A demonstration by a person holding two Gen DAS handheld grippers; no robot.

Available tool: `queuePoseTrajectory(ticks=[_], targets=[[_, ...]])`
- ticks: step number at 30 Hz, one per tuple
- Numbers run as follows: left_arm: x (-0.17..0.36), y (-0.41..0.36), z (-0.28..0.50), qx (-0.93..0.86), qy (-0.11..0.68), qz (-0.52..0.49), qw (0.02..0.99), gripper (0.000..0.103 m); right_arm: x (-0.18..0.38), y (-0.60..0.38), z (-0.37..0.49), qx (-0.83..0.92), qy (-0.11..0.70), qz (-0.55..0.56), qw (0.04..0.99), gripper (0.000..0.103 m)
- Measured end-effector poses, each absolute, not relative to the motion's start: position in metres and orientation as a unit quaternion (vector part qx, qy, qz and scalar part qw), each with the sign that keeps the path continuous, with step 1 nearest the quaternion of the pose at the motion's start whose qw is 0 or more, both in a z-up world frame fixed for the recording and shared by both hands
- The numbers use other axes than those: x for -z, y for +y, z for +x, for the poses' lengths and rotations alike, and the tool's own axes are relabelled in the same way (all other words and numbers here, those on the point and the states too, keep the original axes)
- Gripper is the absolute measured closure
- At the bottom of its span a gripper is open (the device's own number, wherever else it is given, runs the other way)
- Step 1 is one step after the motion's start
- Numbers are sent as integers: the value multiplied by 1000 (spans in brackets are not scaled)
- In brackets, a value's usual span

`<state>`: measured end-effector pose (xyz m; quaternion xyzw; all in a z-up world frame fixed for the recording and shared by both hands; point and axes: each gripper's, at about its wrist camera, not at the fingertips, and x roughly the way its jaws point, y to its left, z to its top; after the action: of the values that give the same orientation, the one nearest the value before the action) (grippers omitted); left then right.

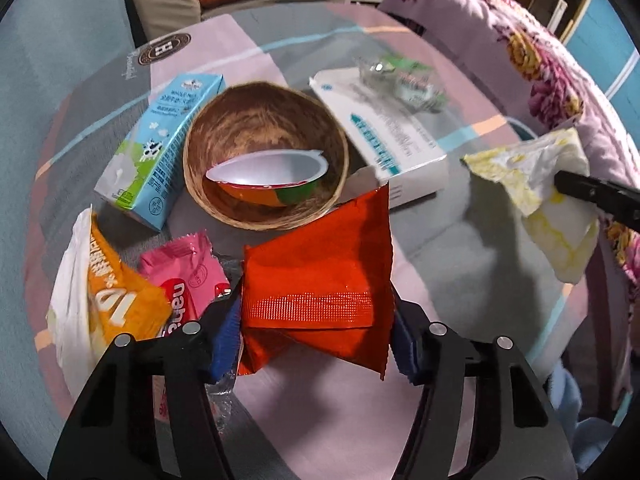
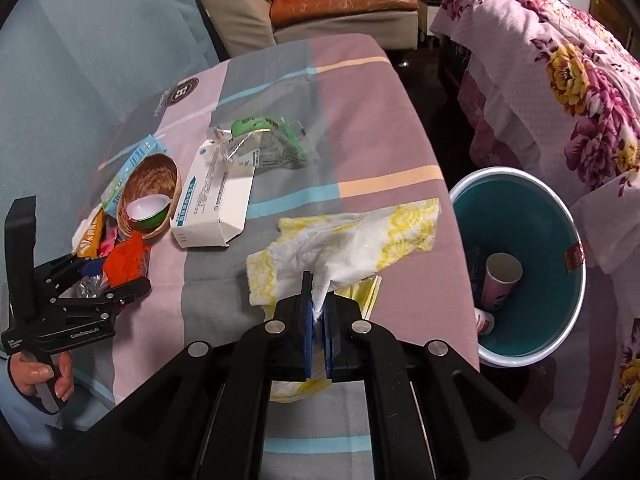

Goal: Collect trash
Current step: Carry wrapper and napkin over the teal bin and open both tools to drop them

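Right tool [image 2: 319,304] pinches a crumpled white-and-yellow tissue [image 2: 352,240].

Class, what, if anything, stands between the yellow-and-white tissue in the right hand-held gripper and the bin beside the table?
Nothing visible does. The right hand-held gripper has pinched the tissue above the table edge, and the open teal bin sits just beyond it, holding only paper cups.

Both wrist views looked steeply down at close range, sharing the woven bowl [image 1: 264,156] and white carton [image 2: 214,204].
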<state>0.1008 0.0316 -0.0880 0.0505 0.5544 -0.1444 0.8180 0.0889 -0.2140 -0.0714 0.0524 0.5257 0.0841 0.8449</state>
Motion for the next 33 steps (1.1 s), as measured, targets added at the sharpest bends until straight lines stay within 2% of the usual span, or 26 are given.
queuePoseTrajectory(ticks=[16, 22, 33], targets=[[22, -50, 90, 221, 497, 43, 838, 40, 32, -284, 79, -62, 469, 98, 875, 99], [18, -89, 94, 246, 490, 47, 835, 40, 25, -320, 74, -46, 458, 111, 881, 99], [43, -209, 116, 320, 495, 97, 802, 40, 19, -387, 72, -7, 435, 132, 890, 99]])
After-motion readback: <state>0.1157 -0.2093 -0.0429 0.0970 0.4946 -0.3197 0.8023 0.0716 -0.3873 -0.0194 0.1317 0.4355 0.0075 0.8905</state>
